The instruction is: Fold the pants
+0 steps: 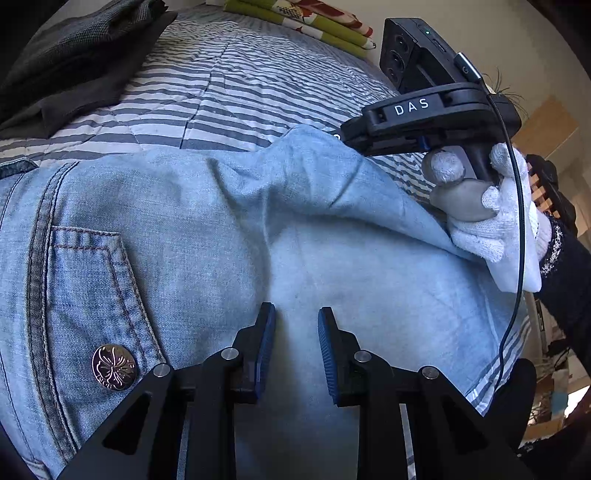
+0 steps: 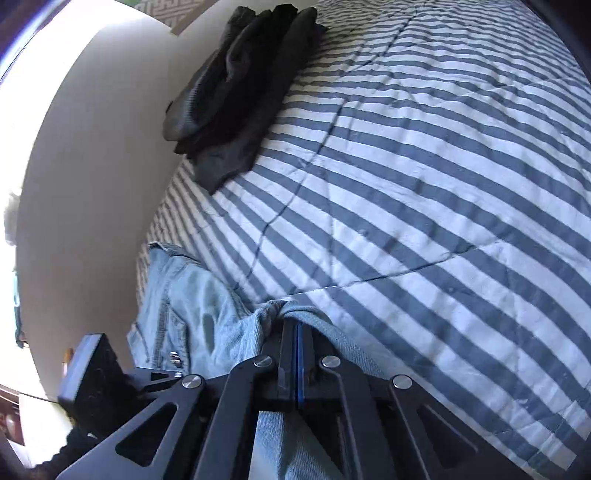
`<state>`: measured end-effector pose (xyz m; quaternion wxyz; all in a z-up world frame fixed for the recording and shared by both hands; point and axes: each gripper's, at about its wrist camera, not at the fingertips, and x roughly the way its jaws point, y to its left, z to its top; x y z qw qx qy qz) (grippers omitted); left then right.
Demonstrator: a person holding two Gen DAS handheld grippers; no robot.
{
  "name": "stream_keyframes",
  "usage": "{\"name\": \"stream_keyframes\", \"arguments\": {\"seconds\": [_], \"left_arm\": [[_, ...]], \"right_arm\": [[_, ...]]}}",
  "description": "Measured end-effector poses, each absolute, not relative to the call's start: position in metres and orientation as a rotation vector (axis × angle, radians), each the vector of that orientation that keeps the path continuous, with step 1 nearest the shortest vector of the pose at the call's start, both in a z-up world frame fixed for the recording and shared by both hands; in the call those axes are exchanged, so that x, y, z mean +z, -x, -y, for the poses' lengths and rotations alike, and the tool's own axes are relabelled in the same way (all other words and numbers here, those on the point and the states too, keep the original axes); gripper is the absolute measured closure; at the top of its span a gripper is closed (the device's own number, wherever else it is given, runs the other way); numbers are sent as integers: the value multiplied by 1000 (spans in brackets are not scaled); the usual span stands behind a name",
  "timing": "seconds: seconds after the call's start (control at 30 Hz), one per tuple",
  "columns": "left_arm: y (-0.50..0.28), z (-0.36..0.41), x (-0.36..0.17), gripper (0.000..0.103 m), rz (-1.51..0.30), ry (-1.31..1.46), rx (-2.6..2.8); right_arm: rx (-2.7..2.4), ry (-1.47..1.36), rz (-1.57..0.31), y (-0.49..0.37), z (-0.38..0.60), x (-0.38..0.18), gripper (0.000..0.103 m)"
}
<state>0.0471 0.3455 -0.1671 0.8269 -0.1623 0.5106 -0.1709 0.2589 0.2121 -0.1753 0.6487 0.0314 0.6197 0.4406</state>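
Light blue jeans [image 1: 221,229] lie spread across a striped quilt [image 1: 240,85], back pocket and metal button [image 1: 114,367] at the left. My left gripper [image 1: 297,314] hovers just over the denim, open, with only flat fabric below the gap. My right gripper [image 1: 341,136], held by a white-gloved hand [image 1: 491,221], pinches a raised fold of the jeans at the far right. In the right wrist view the right gripper [image 2: 297,328] is shut on a bunched denim edge, and the jeans [image 2: 192,306] trail off to the left.
A pile of dark clothes [image 1: 74,66] sits at the far left of the bed, also seen as dark clothes [image 2: 240,92] near the wall. Folded green patterned fabric [image 1: 303,22] lies at the head. Bare striped quilt [image 2: 424,184] stretches ahead of the right gripper.
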Motion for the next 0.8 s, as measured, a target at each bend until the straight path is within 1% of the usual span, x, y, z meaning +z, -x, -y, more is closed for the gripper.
{"name": "stream_keyframes", "arguments": {"seconds": [0.1, 0.17, 0.23, 0.33, 0.37, 0.43, 0.5, 0.53, 0.57, 0.63, 0.67, 0.73, 0.8], "left_arm": [[-50, -342, -164, 78, -1114, 305, -367], [-58, -339, -156, 77, -1131, 293, -346], [-70, -335, -140, 77, -1084, 305, -361], [-101, -314, -128, 77, -1070, 300, -431], [-113, -305, -126, 77, -1081, 271, -433], [-127, -295, -116, 76, -1068, 250, -445], [-135, -291, -105, 64, -1051, 234, -461], [-138, -290, -100, 47, -1054, 214, -453], [-140, -290, -97, 39, -1052, 193, -435], [-146, -291, -92, 34, -1051, 144, -404], [-151, -293, -94, 27, -1061, 129, -382], [-165, -297, -108, 19, -1112, 139, -379], [-177, -303, -129, 20, -1175, 212, -376]], "right_arm": [[1047, -22, -1441, -260, -211, -173, 102], [1003, -91, -1384, -277, -183, -155, 100], [942, -184, -1327, -294, -147, -134, 99], [920, -201, -1271, -292, -101, -107, 97], [936, -213, -1271, -286, -86, -101, 96], [951, -206, -1278, -270, -65, -93, 89], [912, -98, -1260, -249, -44, -89, 74], [881, -39, -1256, -240, -32, -90, 71], [863, -10, -1266, -234, -19, -94, 70], [849, -16, -1302, -224, 7, -103, 69], [852, -21, -1309, -218, 17, -106, 67], [841, 11, -1311, -205, 33, -112, 66], [838, 32, -1319, -196, 43, -118, 66]]}}
